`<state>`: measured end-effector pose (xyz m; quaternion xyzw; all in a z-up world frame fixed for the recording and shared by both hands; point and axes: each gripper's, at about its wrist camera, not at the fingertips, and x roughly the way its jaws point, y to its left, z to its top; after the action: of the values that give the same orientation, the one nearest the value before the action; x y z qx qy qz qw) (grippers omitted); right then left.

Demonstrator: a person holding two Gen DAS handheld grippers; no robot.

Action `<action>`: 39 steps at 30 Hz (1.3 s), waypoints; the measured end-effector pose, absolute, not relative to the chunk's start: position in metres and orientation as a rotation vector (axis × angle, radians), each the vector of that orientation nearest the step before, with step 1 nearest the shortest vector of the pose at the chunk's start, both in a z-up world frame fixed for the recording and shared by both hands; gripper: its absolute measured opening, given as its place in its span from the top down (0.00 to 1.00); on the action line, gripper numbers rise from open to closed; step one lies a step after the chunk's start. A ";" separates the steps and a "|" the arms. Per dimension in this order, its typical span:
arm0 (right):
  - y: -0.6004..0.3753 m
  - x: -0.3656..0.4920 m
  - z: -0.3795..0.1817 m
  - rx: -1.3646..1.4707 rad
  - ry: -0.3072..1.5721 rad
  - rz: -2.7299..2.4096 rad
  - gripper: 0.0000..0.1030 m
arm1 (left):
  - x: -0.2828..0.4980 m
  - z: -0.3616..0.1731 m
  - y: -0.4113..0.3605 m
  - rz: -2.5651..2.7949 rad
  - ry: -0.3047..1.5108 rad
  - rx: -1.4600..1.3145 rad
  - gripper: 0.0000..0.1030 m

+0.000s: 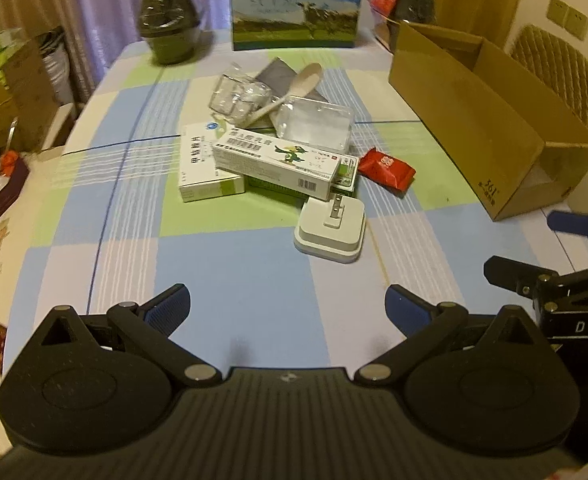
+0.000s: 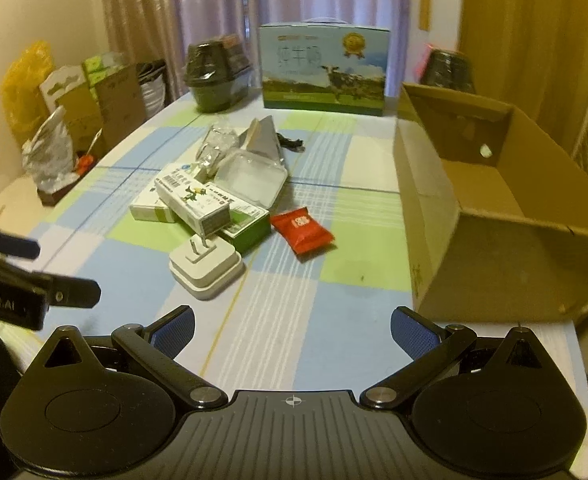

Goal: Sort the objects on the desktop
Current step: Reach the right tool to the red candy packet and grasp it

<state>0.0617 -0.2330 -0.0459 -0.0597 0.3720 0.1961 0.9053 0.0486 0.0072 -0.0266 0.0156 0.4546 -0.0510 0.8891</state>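
Left gripper (image 1: 287,306) spread wide above the checked tablecloth (image 1: 233,272), nothing between its blue pads (image 1: 169,308). Right gripper (image 2: 291,330) likewise wide apart and empty, hanging over the near edge of the cloth.

Straight ahead of both, near the middle of the table: a heap of small things. Closest to the fingers, a white plug adapter (image 1: 330,228), prongs up. Just beyond it, touching, a long white medicine box (image 1: 277,162) lying across two other boxes, one white and green (image 1: 205,174). Farther still, a clear plastic case (image 1: 316,126), a pale spoon (image 1: 289,90) and crumpled clear wrap (image 1: 237,94). A red snack packet (image 1: 388,168) just right of the heap, apart from the boxes.

Off to the right, an open cardboard box (image 2: 506,208), empty. At the far end, a milk carton (image 1: 296,4) and a dark wrapped pot (image 1: 169,24).
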 end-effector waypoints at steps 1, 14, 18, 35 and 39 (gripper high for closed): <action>-0.232 0.064 -0.048 -0.141 0.763 0.410 0.02 | 0.053 -0.029 0.009 -0.112 0.949 0.035 0.01; -0.209 0.111 -0.085 -0.393 0.694 0.579 0.04 | 0.113 -0.073 -0.009 -0.294 0.962 0.148 0.10; -0.203 0.123 -0.098 -0.467 0.697 0.618 0.12 | 0.128 -0.087 -0.015 -0.354 0.965 0.178 0.13; -0.185 0.185 -0.126 -0.506 0.732 0.642 0.17 | 0.158 -0.111 -0.013 -0.422 1.003 0.170 0.41; -0.179 0.207 -0.129 -0.493 0.752 0.627 0.17 | 0.152 -0.109 -0.005 -0.402 1.009 0.167 0.41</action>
<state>0.2067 -0.1786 -0.1288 -0.2344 0.3575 0.2979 0.8535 0.1520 -0.0053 -0.1095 0.0792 0.4794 -0.1909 0.8529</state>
